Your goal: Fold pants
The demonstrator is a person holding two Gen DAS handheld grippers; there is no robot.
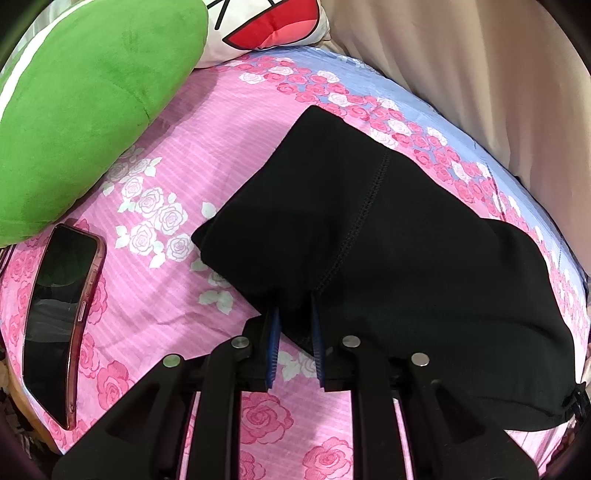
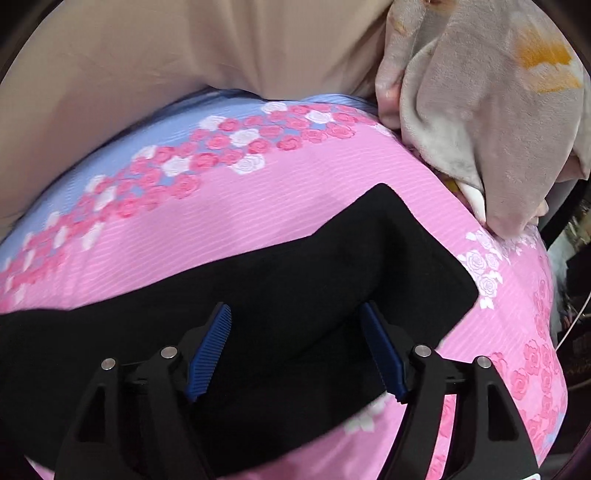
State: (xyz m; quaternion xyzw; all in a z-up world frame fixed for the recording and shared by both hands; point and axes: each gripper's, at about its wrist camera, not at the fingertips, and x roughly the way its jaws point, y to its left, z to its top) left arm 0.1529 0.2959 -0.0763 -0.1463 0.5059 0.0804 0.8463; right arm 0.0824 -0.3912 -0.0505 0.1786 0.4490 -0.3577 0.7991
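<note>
So the black pants (image 1: 369, 229) are lying folded up into a chunky bundle on the pink rose-print bedsheet (image 1: 177, 147), with a stitched seam running down the top layer. In the right wrist view the pants (image 2: 295, 280) stretch as a wide dark band across the sheet (image 2: 280, 206).

The left gripper (image 1: 293, 314) is at the near edge of the pants, its blue pads pulled in close with a fold of black fabric pinched between them. The right gripper (image 2: 295, 314) sits over the near part of the pants with its blue pads (image 2: 210, 343) spread wide apart, nothing caught between them, just fabric underneath.

Going out from the pants: left of them, a phone (image 1: 59, 325) in a reddish clear case lies face up on the sheet. Beyond that, a big green plush cushion (image 1: 92, 110), and behind it a white pillow with a red print (image 1: 273, 26). On the far side of the pants hangs a beige curtain (image 1: 461, 66). In the right wrist view, a crumpled grey fleece blanket (image 2: 480, 122) is heaped past the pants' far right corner.
</note>
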